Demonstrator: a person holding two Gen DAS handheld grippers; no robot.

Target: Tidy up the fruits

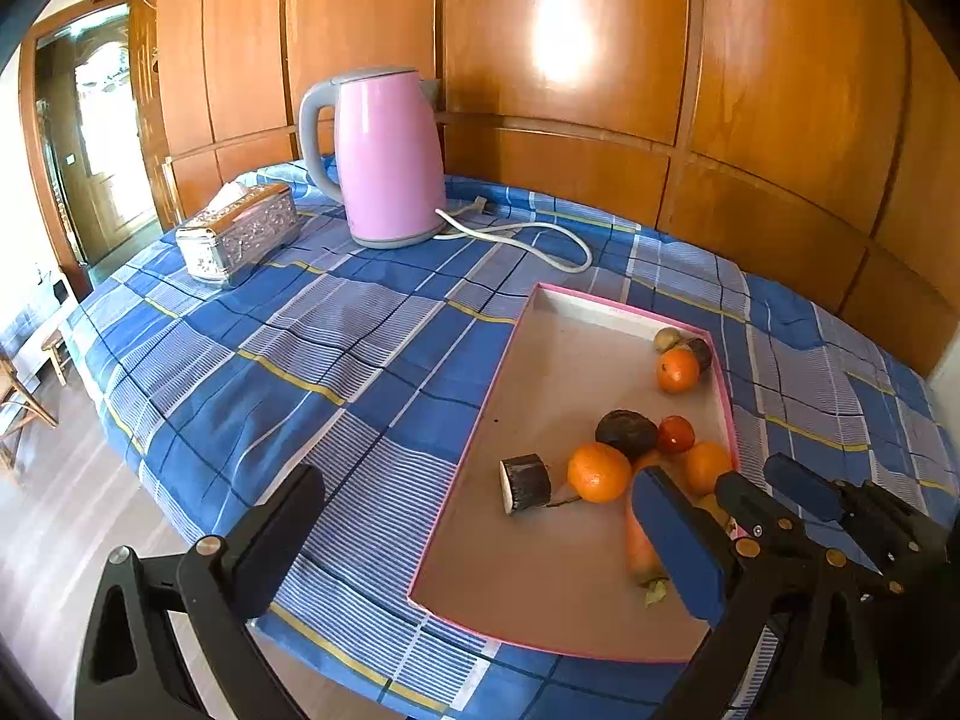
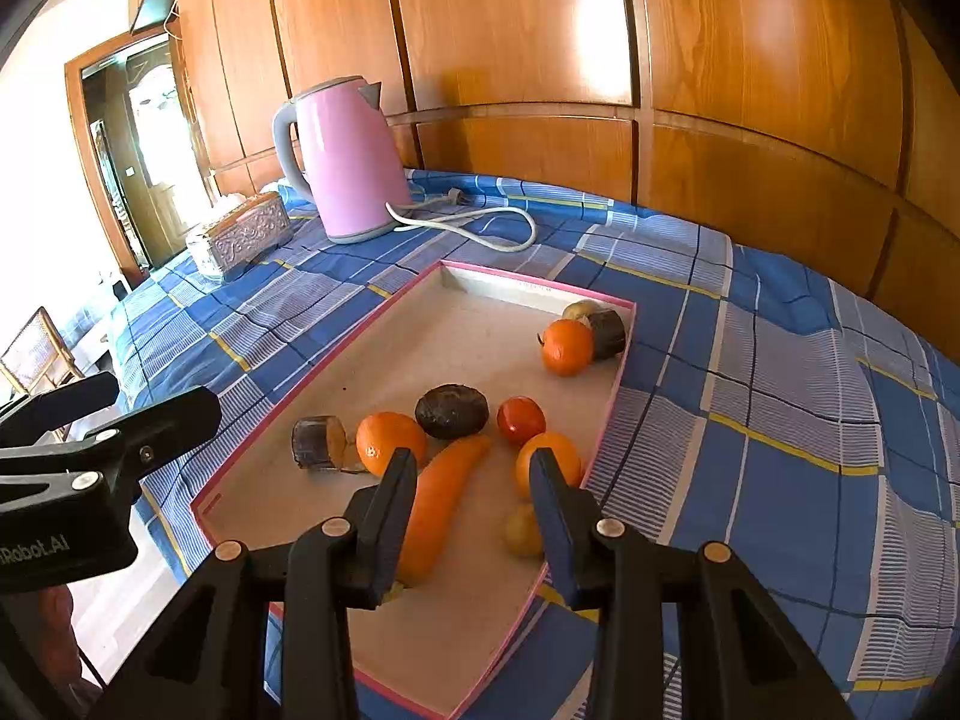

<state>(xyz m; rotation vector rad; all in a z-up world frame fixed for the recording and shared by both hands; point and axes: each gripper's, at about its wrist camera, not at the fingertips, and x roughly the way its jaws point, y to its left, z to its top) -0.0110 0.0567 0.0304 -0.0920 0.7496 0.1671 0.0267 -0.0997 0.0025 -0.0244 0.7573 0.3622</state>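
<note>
Here, a pink-rimmed tray (image 2: pixel 606 414) lies on the blue plaid cloth (image 2: pixel 750 420), its long axis running from the near table edge back toward the pink kettle (image 2: pixel 348 162). All the fruit sits in the tray's right half.

Right gripper (image 2: pixel 474 480): jaws wide, holding nothing, poised low over the tray's near end. Between its fingers lies the long orange fruit (image 2: pixel 438 498), long axis pointing away and slightly right, far tip near the dark round fruit (image 2: pixel 451 411), near end at the left finger. A small yellow fruit (image 2: pixel 521 531) lies just beside the right finger.

Middle cluster: two oranges (image 2: pixel 390 441) (image 2: pixel 549 459), a red fruit (image 2: pixel 521 418), and a dark cut stub (image 2: pixel 317 441) lying on its side, apart to the left. Far right corner: a third orange (image 2: pixel 567 347), another dark stub (image 2: pixel 607 333) and a pale fruit (image 2: pixel 579 309), all touching.

Left gripper (image 1: pixel 480 516): jaws wide, empty, near the tray's left rim, one finger over the cloth.

Behind the tray: kettle with white cord (image 1: pixel 528 237), silver tissue box (image 1: pixel 240 234), wood panelling (image 1: pixel 600 60).
</note>
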